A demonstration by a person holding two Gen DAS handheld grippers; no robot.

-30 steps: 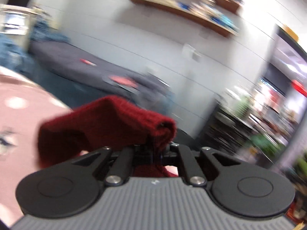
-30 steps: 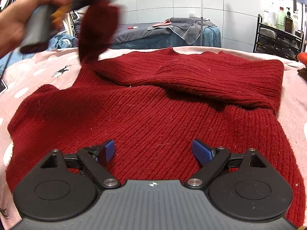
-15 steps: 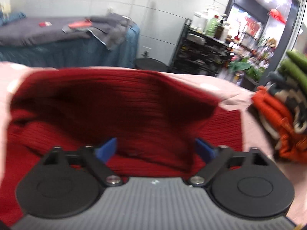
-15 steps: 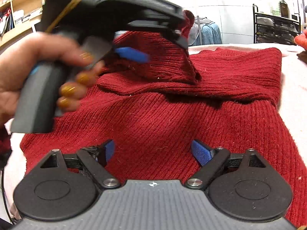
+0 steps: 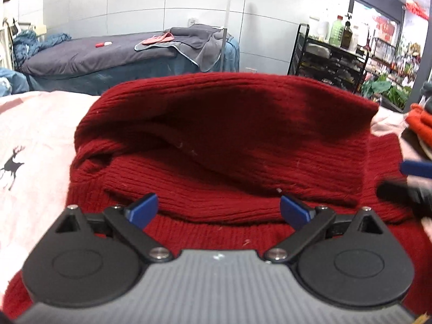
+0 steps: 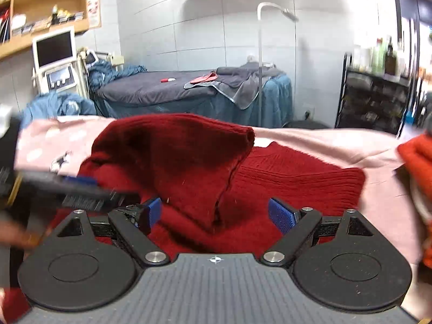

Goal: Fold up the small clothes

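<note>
The red knit sweater (image 5: 224,145) lies on the pink bedspread (image 5: 35,140), one sleeve (image 6: 172,162) folded over its body. The left gripper (image 5: 218,210) hovers above it, jaws opening and already wide, pads clear of the knit. The right gripper (image 6: 213,213) stands spread wide too, gripping nothing, over the sleeve's end. An orange garment (image 6: 415,151) sits at the right edge.

White tiled walls (image 6: 189,27) back a treatment bed (image 6: 151,89) under a grey sheet with blue skirting, a white floor lamp (image 6: 260,54) beside it, wooden shelves (image 6: 43,2) and a monitor (image 6: 54,48) at left, a black rack (image 5: 324,59) of bottles at right.
</note>
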